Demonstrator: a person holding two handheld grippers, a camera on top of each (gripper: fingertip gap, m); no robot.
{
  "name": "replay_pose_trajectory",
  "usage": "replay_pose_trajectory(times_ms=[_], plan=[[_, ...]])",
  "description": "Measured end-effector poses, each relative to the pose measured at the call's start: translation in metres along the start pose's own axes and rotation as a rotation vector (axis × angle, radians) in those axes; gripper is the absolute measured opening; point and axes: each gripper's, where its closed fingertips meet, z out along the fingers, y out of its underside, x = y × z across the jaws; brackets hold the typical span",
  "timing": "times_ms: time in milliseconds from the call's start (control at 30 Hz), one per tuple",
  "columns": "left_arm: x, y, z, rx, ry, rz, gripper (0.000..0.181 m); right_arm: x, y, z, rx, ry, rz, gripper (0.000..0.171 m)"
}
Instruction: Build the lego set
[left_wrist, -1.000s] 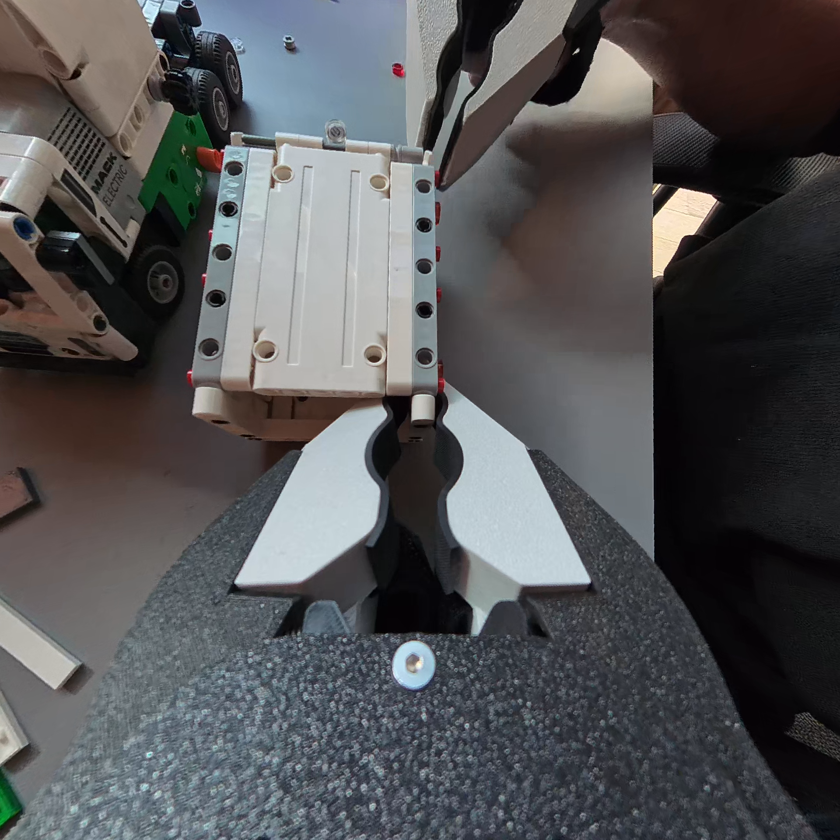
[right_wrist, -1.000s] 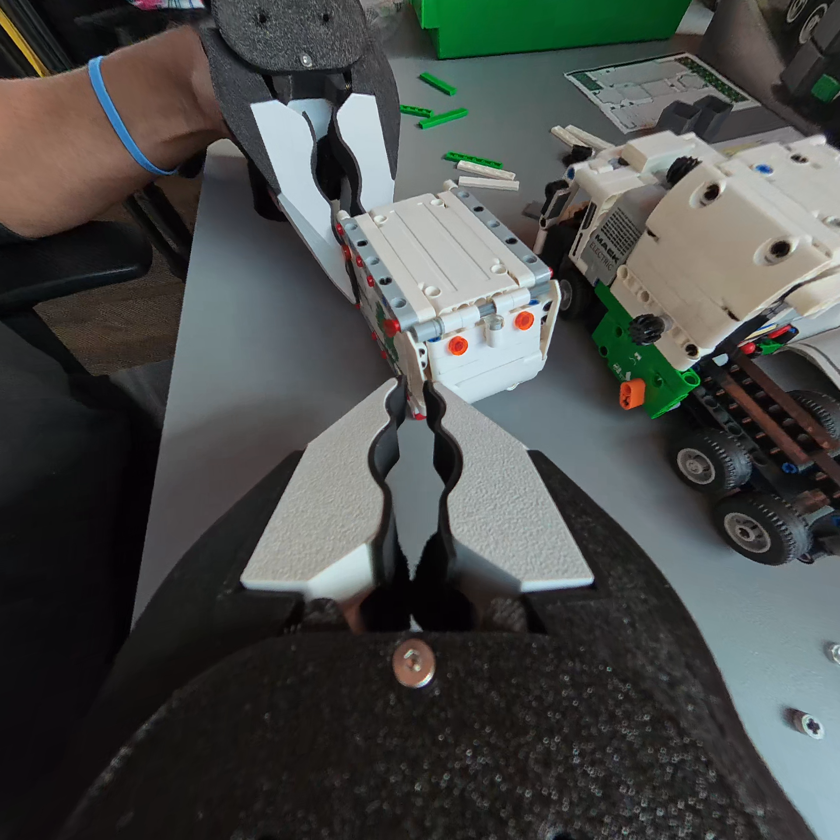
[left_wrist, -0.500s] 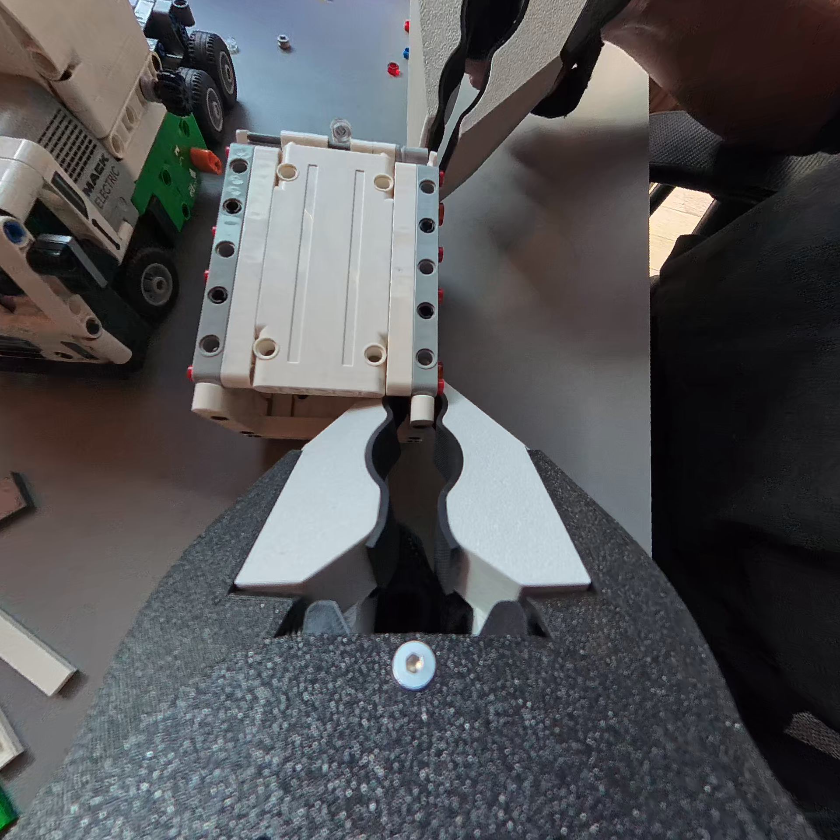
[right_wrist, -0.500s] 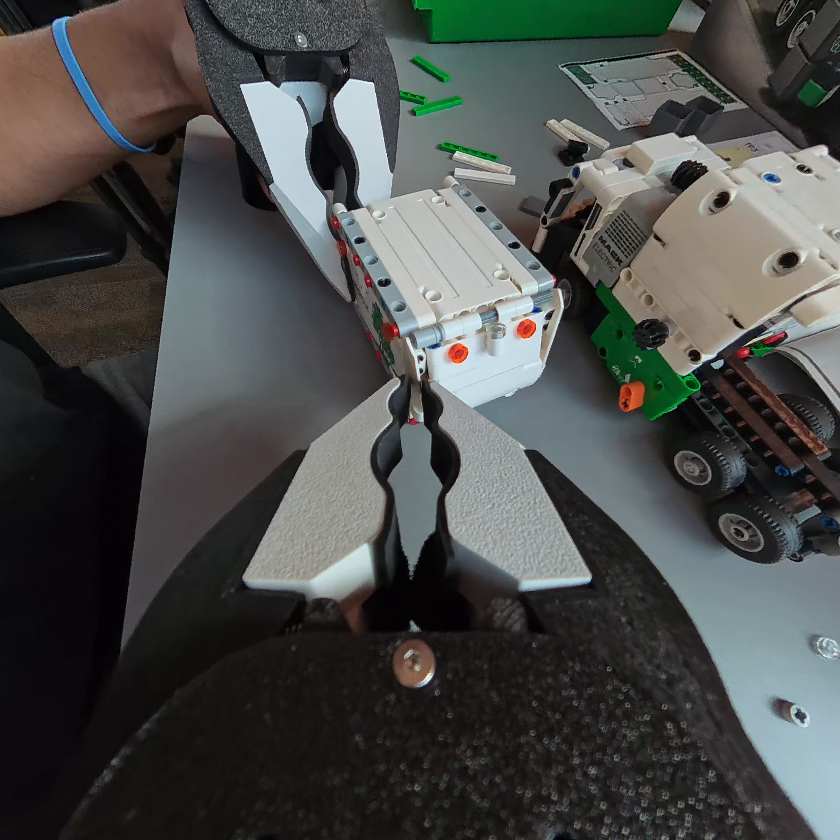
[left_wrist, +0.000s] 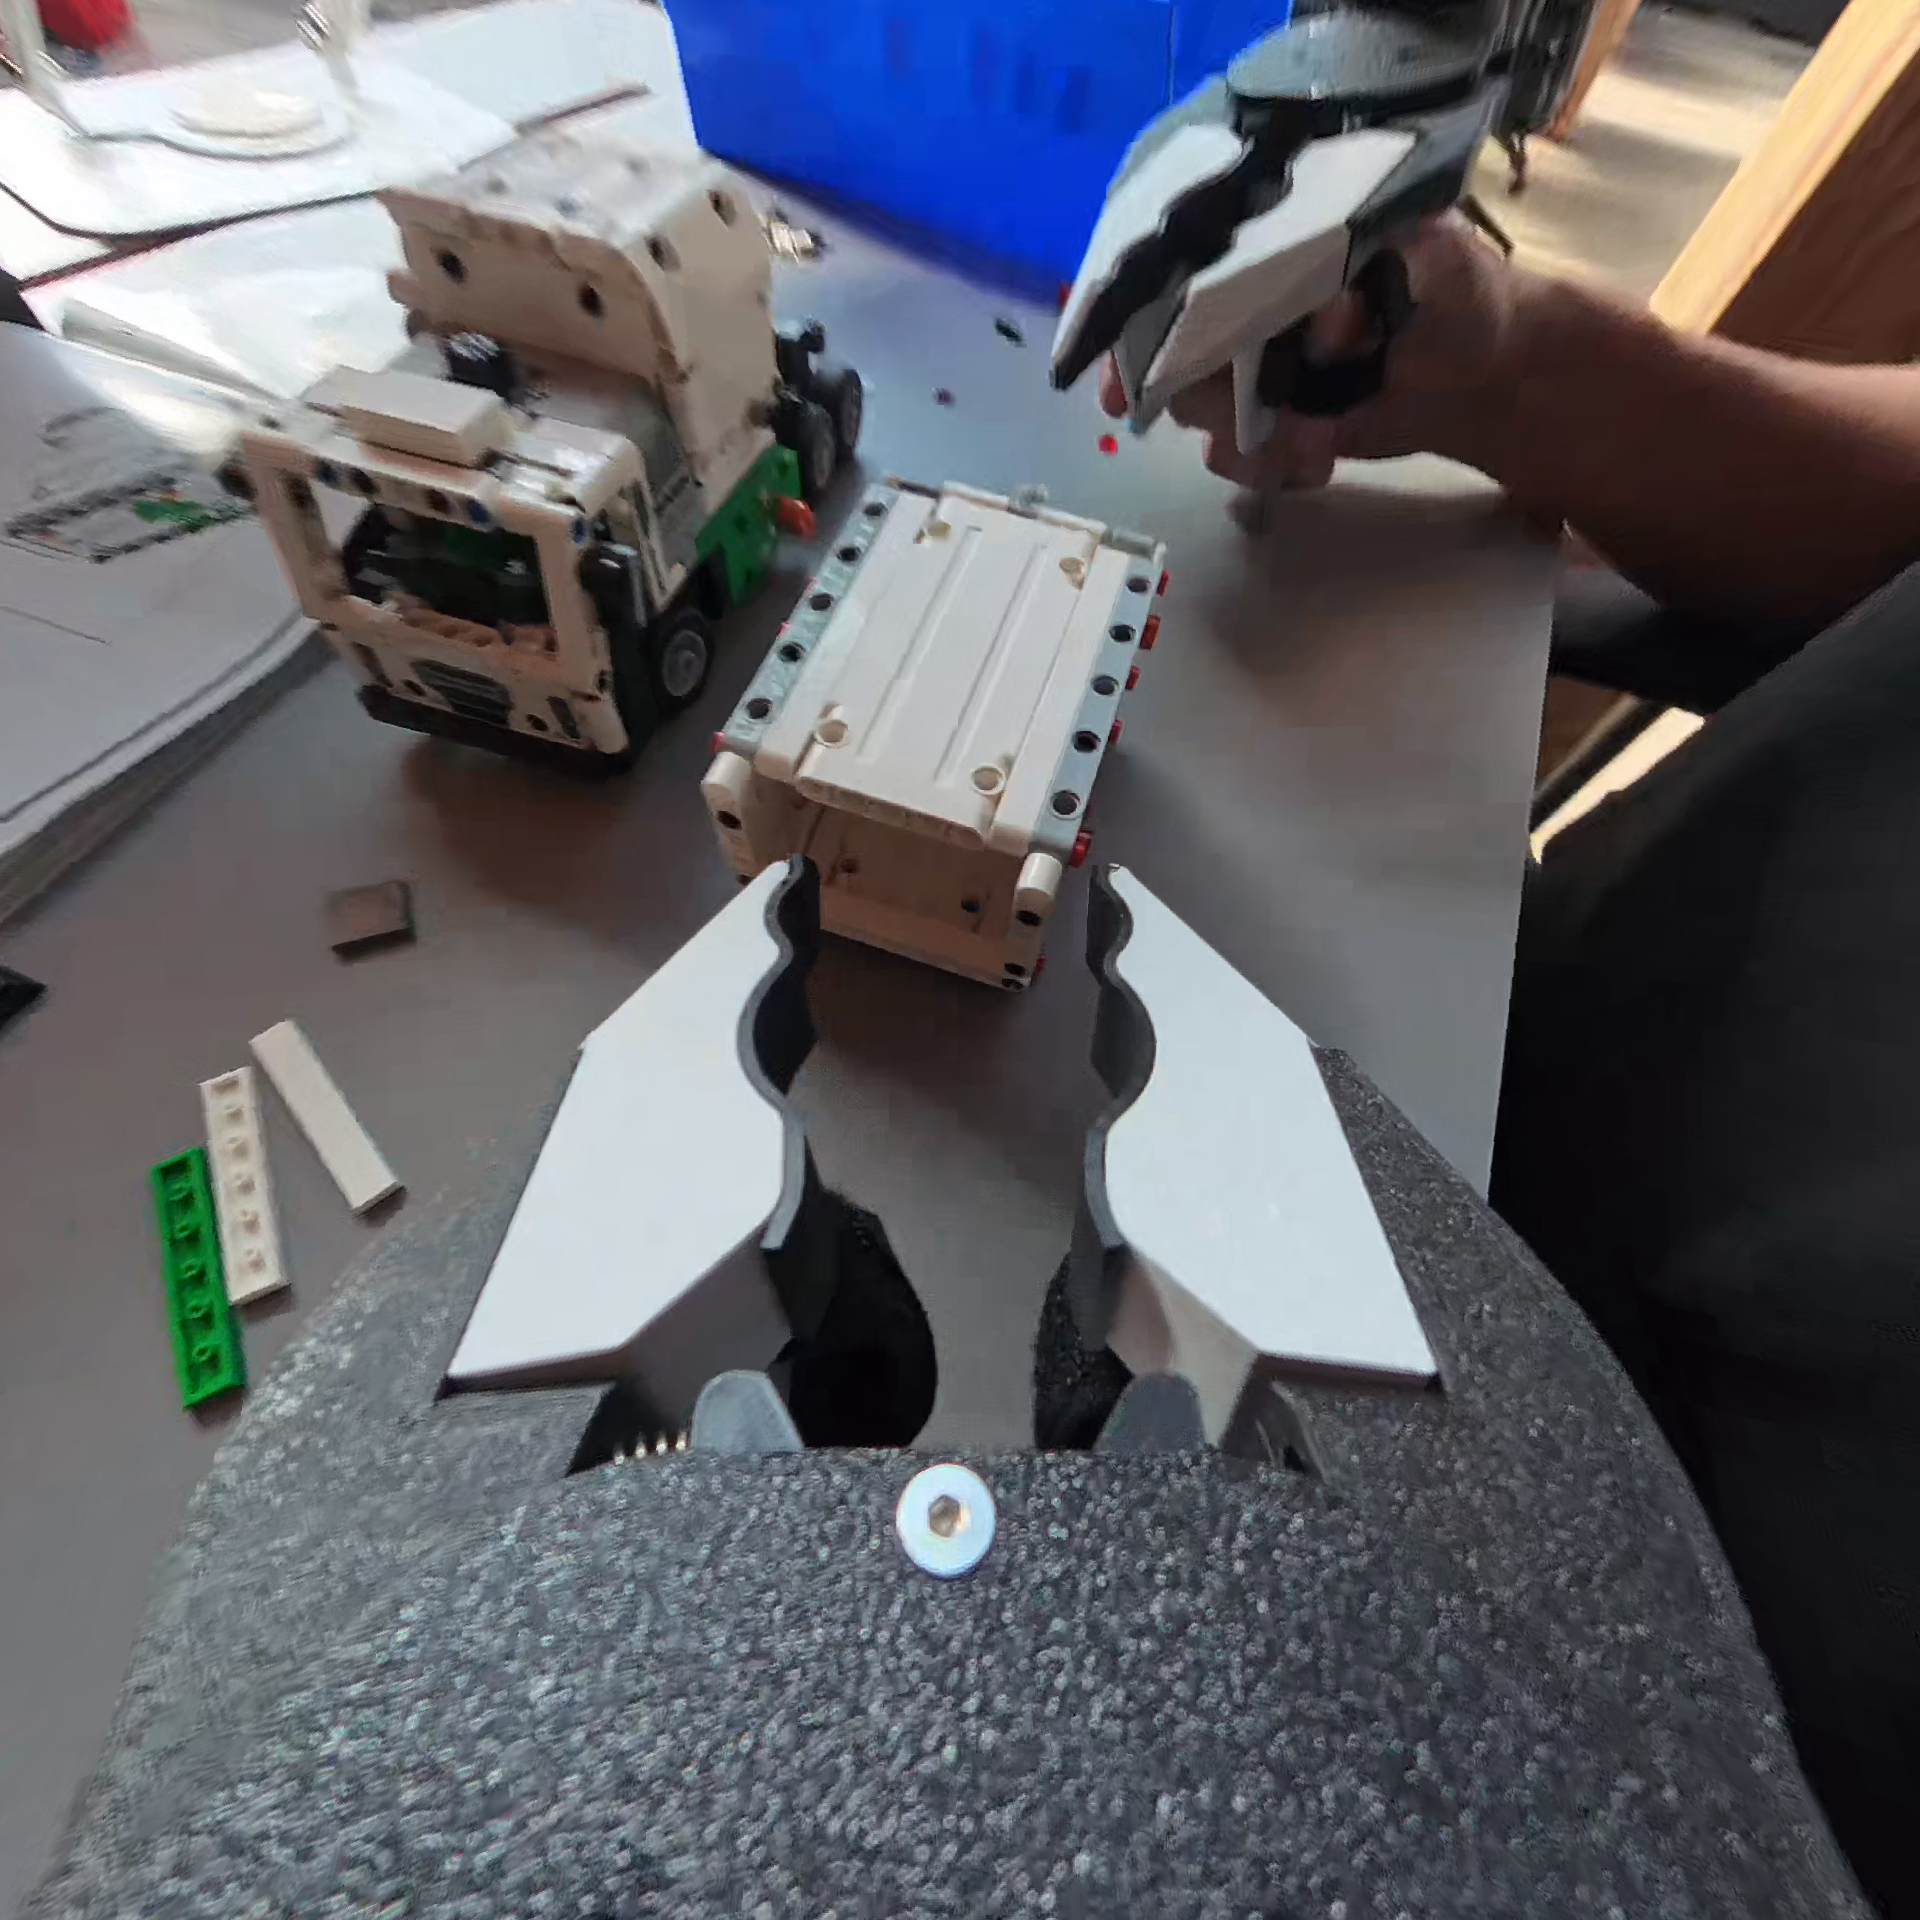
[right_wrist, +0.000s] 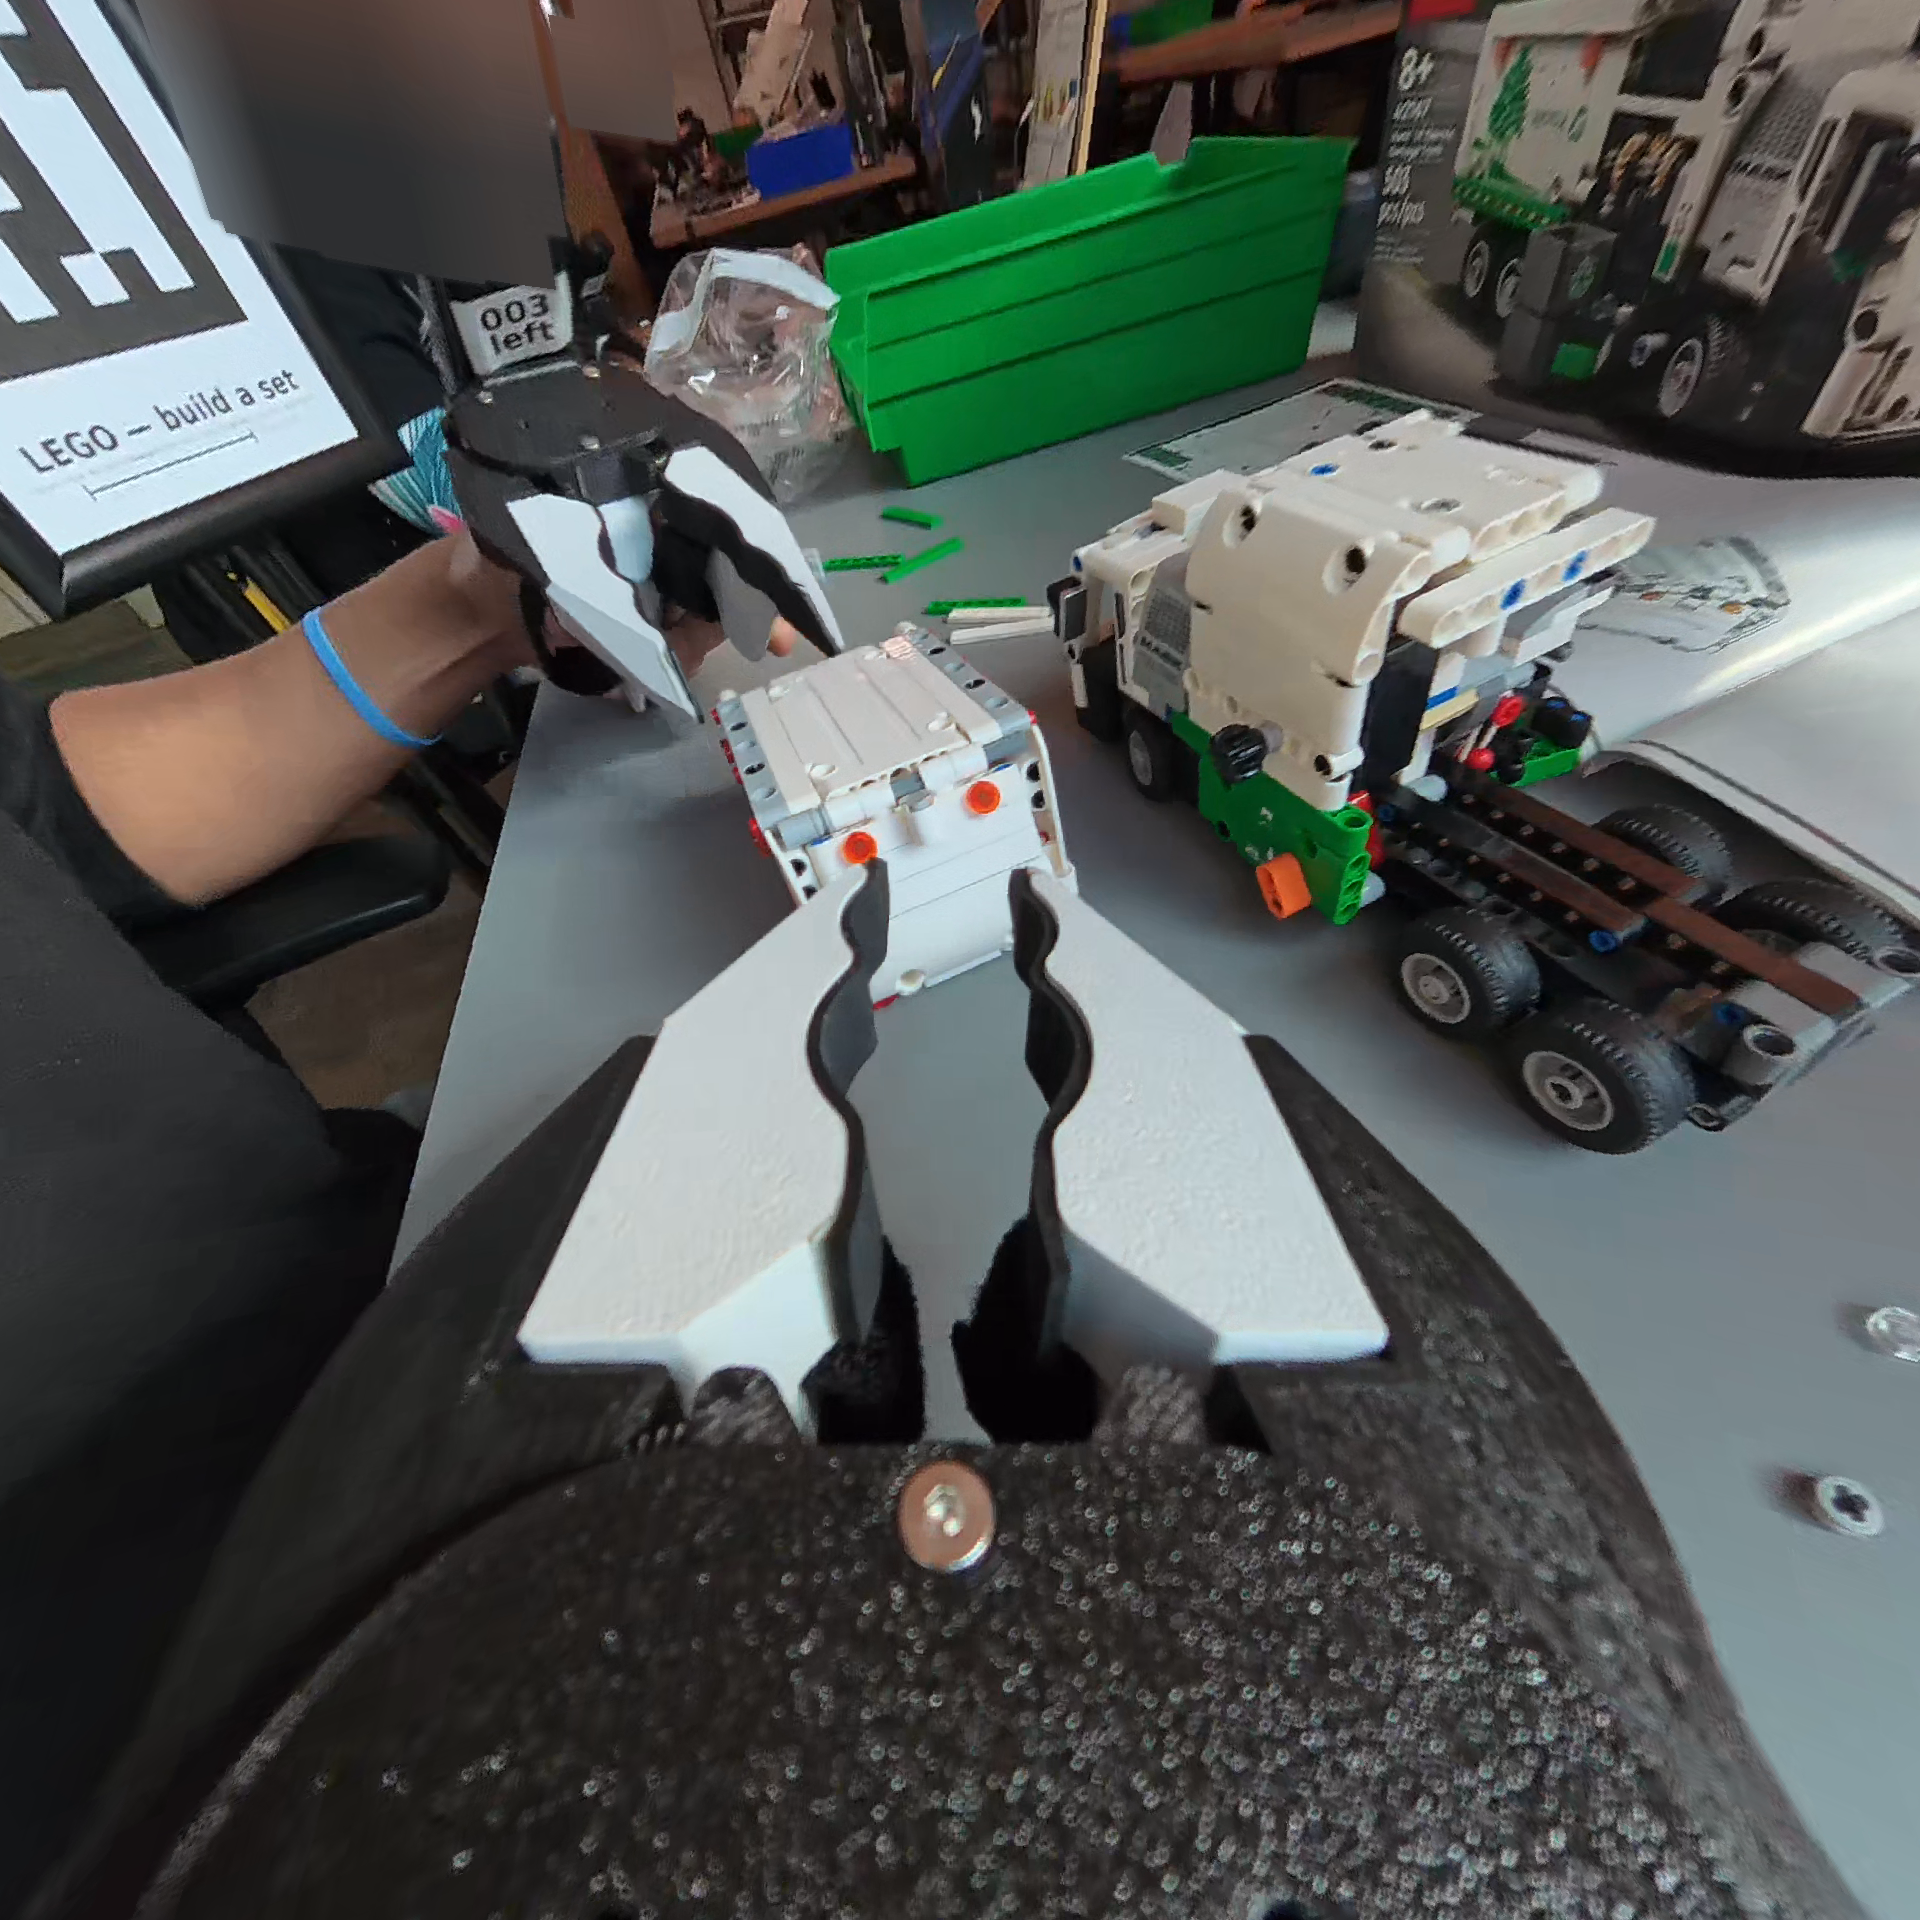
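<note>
A white box-shaped lego module (left_wrist: 935, 675) with grey pin-hole beams along its top stands on the grey table, free of both grippers. My left gripper (left_wrist: 951, 883) is open and empty, with its fingertips just short of the module's near end. My right gripper (right_wrist: 948, 878) is open and empty at the module's (right_wrist: 883, 748) end with two orange studs. Each gripper also shows in the other's view, the right one (left_wrist: 1174, 301) raised beyond the module and the left one (right_wrist: 675, 592) open above the far end. The white and green truck (right_wrist: 1330, 707) stands beside the module.
Loose white and green plates (left_wrist: 239, 1195) and a dark tile (left_wrist: 369, 914) lie to the left. A green bin (right_wrist: 1091, 291), a plastic bag (right_wrist: 743, 343), the set box (right_wrist: 1662, 208) and a booklet (right_wrist: 1299, 426) are at the back. The table edge (left_wrist: 1522, 831) is close. One gripper's finger ends stand about 15 centimeters off the other's. The dark tile (left_wrist: 369, 914) lies around 11 centimeters away from my left fingertips.
Both grippers have let go of the module's corners, opened, and pulled back and up. The module now stands alone on the table, turned slightly.
</note>
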Motion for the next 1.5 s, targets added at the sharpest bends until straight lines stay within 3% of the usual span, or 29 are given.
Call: replay_pose_trajectory(times_ms=[67, 133, 333, 433, 500, 700, 867, 1100, 1500], plan=[[-0.006, -0.013, -0.012, 0.112, -0.054, -0.001, 0.061, 0.008, -0.008, -0.005, 0.037, 0.047, -0.021, 0.024], [-0.015, -0.025, -0.022, 0.213, -0.128, -0.019, 0.083, 0.021, -0.014, -0.011, 0.067, 0.131, -0.044, 0.025], [-0.043, -0.049, -0.041, 0.425, -0.248, -0.13, 0.063, 0.053, -0.008, -0.02, 0.021, 0.325, -0.081, 0.024], [-0.052, -0.054, -0.042, 0.463, -0.247, -0.174, 0.046, 0.065, -0.005, -0.024, 0.008, 0.379, -0.056, 0.024], [-0.066, -0.057, -0.044, 0.479, -0.305, -0.182, 0.045, 0.079, -0.009, -0.032, 0.0, 0.439, -0.025, 0.024], [-0.118, -0.057, -0.017, 0.271, -0.433, -0.185, 0.039, 0.157, -0.022, -0.063, -0.186, 0.654, -0.068, 0.019], [-0.157, -0.056, 0.013, 0.107, -0.461, -0.157, 0.035, 0.207, -0.015, -0.062, -0.239, 0.625, 0.057, 0.022], [-0.171, -0.054, 0.03, 0.071, -0.384, -0.23, 0.036, 0.204, 0.007, -0.064, -0.199, 0.629, 0.111, 0.021], [-0.167, -0.055, 0.024, 0.069, -0.426, -0.154, 0.032, 0.2, 0.012, -0.065, -0.213, 0.642, 0.078, 0.019]])
